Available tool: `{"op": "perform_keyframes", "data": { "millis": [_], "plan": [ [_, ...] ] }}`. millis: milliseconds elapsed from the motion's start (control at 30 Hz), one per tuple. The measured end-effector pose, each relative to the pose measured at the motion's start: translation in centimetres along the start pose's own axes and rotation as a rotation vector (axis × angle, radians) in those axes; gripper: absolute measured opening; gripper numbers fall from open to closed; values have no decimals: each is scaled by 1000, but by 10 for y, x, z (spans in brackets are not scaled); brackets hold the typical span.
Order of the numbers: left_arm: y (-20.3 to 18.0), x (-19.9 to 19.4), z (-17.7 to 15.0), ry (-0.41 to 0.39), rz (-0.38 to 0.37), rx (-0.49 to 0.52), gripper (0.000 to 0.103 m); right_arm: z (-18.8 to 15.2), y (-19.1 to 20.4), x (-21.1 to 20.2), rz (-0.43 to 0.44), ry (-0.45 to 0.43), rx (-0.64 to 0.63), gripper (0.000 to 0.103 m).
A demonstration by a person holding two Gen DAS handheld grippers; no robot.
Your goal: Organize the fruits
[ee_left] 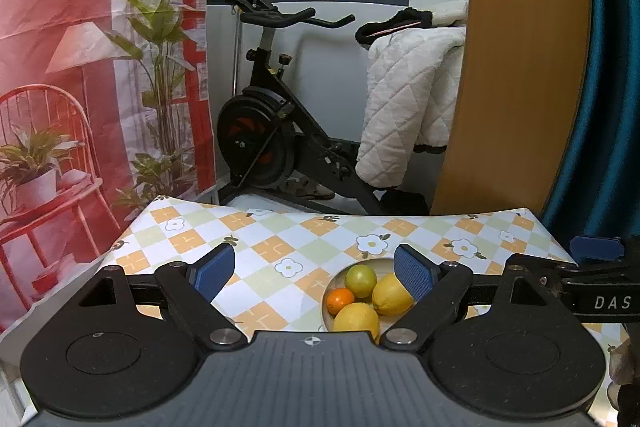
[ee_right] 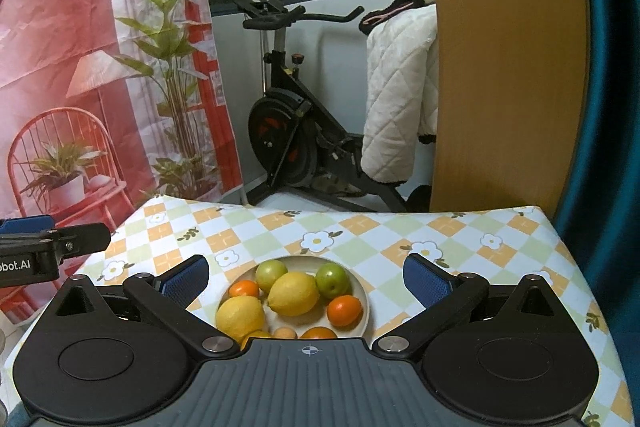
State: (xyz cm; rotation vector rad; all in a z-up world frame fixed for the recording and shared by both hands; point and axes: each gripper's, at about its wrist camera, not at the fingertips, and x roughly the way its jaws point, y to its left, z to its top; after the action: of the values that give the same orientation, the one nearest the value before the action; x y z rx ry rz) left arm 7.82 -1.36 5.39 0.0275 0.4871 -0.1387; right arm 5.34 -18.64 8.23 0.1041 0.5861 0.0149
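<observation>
A cream plate [ee_right: 362, 293] of fruit sits on the checked tablecloth. It holds two yellow lemons [ee_right: 293, 293], two green fruits [ee_right: 332, 279] and several small oranges [ee_right: 344, 310]. My right gripper [ee_right: 308, 283] is open and empty, hovering just above and before the plate. My left gripper [ee_left: 314, 273] is open and empty to the left of the plate [ee_left: 327, 315], its right finger [ee_left: 414, 277] over the plate's edge beside a lemon [ee_left: 392, 295]. Part of the fruit is hidden behind each gripper body.
The table [ee_right: 400, 231] has a flowered orange-and-green cloth. Beyond its far edge stand an exercise bike [ee_right: 296, 131], a quilted white blanket [ee_right: 396, 87], a wooden panel [ee_right: 508, 67] and a printed red backdrop [ee_right: 80, 67].
</observation>
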Motion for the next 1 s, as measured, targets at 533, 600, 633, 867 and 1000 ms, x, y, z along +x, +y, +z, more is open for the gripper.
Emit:
{"op": "perform_keyframes", "data": {
  "millis": [533, 600, 633, 867, 1000],
  "plan": [
    [0, 1, 0, 8, 13, 0, 89, -1, -1, 2, 3, 14, 3, 103],
    [1, 1, 0, 10, 12, -2, 89, -1, -1, 2, 1, 14, 3, 103],
    [1, 1, -1, 11, 12, -2, 89, -1, -1, 2, 1, 13, 2, 103],
    [3, 2, 0, 24, 5, -6, 89, -1, 0, 4, 0, 25, 1, 103],
    [3, 3, 0, 29, 1, -8, 89, -1, -1, 5, 0, 31, 3, 103]
  ]
}}
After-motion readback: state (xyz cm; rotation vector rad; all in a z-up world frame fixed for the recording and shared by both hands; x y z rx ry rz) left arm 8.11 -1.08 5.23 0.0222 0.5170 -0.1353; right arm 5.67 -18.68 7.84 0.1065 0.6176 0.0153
